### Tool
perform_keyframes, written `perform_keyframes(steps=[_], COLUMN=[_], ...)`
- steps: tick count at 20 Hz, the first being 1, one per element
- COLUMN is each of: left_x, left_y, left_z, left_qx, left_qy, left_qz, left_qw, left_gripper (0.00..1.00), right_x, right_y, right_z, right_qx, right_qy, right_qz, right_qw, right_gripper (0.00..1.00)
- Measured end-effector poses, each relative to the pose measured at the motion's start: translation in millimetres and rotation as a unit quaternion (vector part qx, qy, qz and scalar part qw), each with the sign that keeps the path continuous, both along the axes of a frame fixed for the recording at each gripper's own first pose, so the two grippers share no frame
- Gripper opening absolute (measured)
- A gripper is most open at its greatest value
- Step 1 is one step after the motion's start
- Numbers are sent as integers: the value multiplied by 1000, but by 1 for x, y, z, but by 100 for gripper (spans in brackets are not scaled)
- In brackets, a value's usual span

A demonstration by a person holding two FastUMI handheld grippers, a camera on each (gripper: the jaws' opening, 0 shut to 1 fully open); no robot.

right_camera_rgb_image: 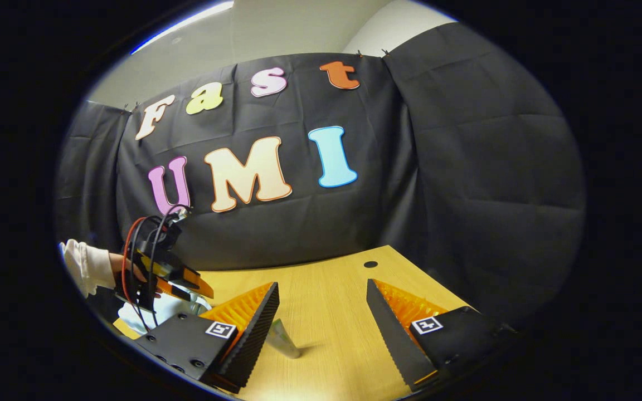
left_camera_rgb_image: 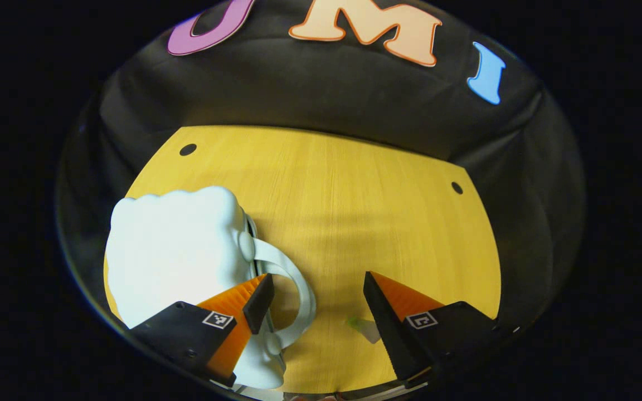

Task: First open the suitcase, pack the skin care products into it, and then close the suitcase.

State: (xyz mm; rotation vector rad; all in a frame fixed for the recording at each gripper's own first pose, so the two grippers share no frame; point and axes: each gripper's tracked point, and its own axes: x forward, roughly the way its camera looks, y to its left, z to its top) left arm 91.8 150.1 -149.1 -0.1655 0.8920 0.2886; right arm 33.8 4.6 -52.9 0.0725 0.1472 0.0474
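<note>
A small white suitcase (left_camera_rgb_image: 173,250) with a bumpy shell lies on the yellow wooden table (left_camera_rgb_image: 354,211) at the left in the left gripper view, its lid down. Its looped white handle (left_camera_rgb_image: 298,289) points toward the middle. My left gripper (left_camera_rgb_image: 316,277) is open, and its left finger hangs over the handle. A small pale tube with a green end (left_camera_rgb_image: 364,327) lies by its right finger. In the right gripper view my right gripper (right_camera_rgb_image: 322,283) is open above the table, with the tube (right_camera_rgb_image: 285,338) just beyond its left finger. The left gripper (right_camera_rgb_image: 156,273), held by a hand, hovers over the suitcase (right_camera_rgb_image: 131,318).
The black cloth wall (right_camera_rgb_image: 438,184) closes the table's far and right sides. Two dark round holes (left_camera_rgb_image: 188,149) (left_camera_rgb_image: 457,187) mark the table's far corners. A white sleeve (right_camera_rgb_image: 84,264) reaches in from the left in the right gripper view.
</note>
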Motion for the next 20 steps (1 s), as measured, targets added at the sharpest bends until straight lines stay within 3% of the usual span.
perform_keyframes(steps=[5,7,15,16,20], left_x=[3,3,1,0,-3], left_y=[8,11,26,27,27], left_z=[-30,-39,-68,-69,-81], left_qx=[-5,-6,25,24,15], left_qy=[66,84,158,164,180], left_qz=[25,31,35,35,40], left_qw=[997,996,986,986,983], left_gripper=[95,90,60,49,32], right_x=[-4,-4,-5,-6,-9], right_y=[-9,-14,-32,-34,-42], right_z=[-5,-5,-3,-4,-7], right_qx=[2,5,12,12,13], right_qy=[8,9,6,6,9], right_qz=[-10,-15,-37,-40,-51], right_qw=[1000,1000,999,999,999], right_gripper=[98,98,98,98,98])
